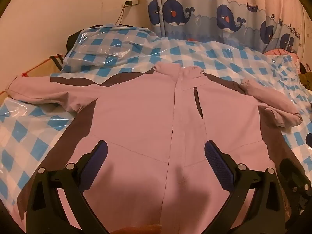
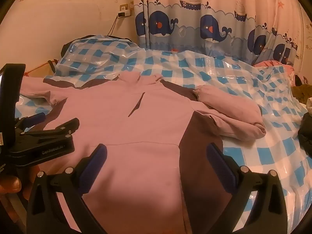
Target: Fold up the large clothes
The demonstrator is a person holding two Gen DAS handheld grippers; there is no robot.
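A pink zip-front jacket with dark grey side and shoulder panels (image 1: 136,117) is lying face up, spread across the blue-and-white checked plastic sheet (image 1: 214,58) covering the bed, collar pointing toward the whale-print curtain (image 1: 224,19). The left gripper (image 1: 156,152) and right gripper (image 2: 156,154) are both hovering over its lower front, jaws spread wide, gripping nothing.

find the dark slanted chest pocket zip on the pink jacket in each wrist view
Left wrist view: chest pocket zip sits right of centre, beside the front placket.
Right wrist view: chest pocket zip sits left of centre, slanting down-left.
Shared landmark: the jacket collar, just above it.
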